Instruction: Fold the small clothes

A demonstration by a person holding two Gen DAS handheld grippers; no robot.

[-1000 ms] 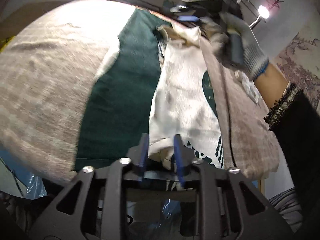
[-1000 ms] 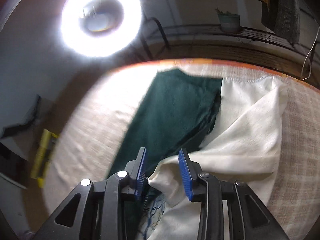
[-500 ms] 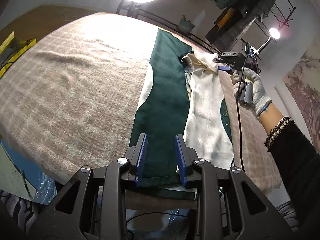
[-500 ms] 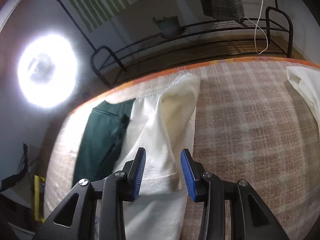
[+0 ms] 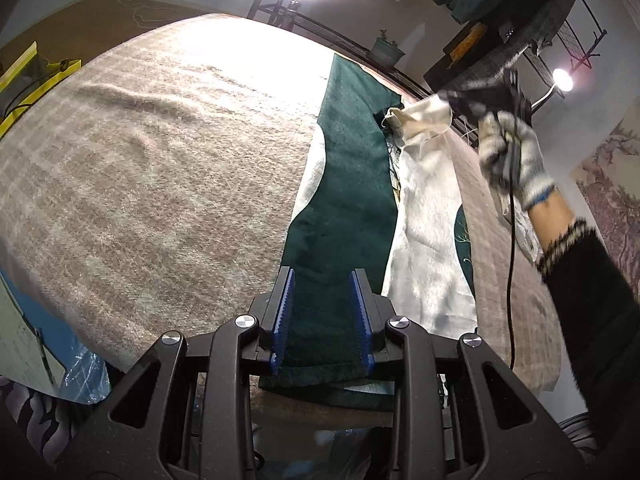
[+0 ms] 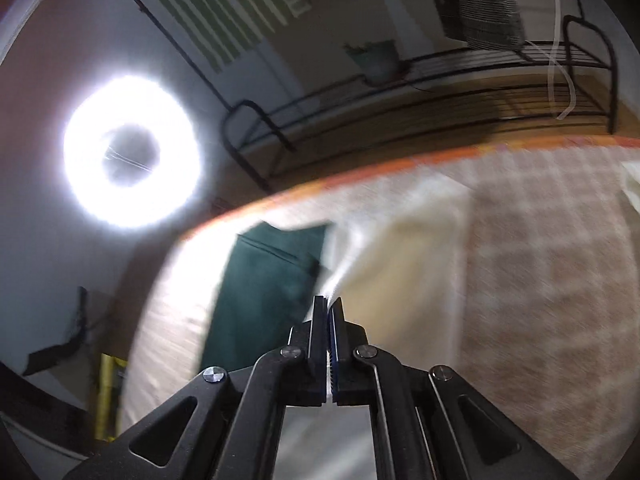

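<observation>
A small green and cream garment (image 5: 348, 208) lies lengthwise on the table, its green part on the left and its cream part (image 5: 428, 216) on the right. My left gripper (image 5: 322, 316) is open above the garment's near green hem, holding nothing. My right gripper (image 6: 329, 308) is shut on the cream garment's far corner (image 6: 340, 276). In the left wrist view it (image 5: 452, 100) lifts that corner (image 5: 424, 118) off the table at the far end, held by a gloved hand (image 5: 512, 152).
A beige checked cloth (image 5: 160, 168) covers the table. A ring light (image 6: 132, 156) glares beyond the far edge, beside a black metal rack (image 6: 400, 96). A yellow object (image 5: 24, 80) is at the far left. A black cable (image 5: 510, 264) hangs from the right gripper.
My left gripper let go of the cream hem and now hovers open over the green hem. My right gripper opened, then closed on the cream far corner and raised it.
</observation>
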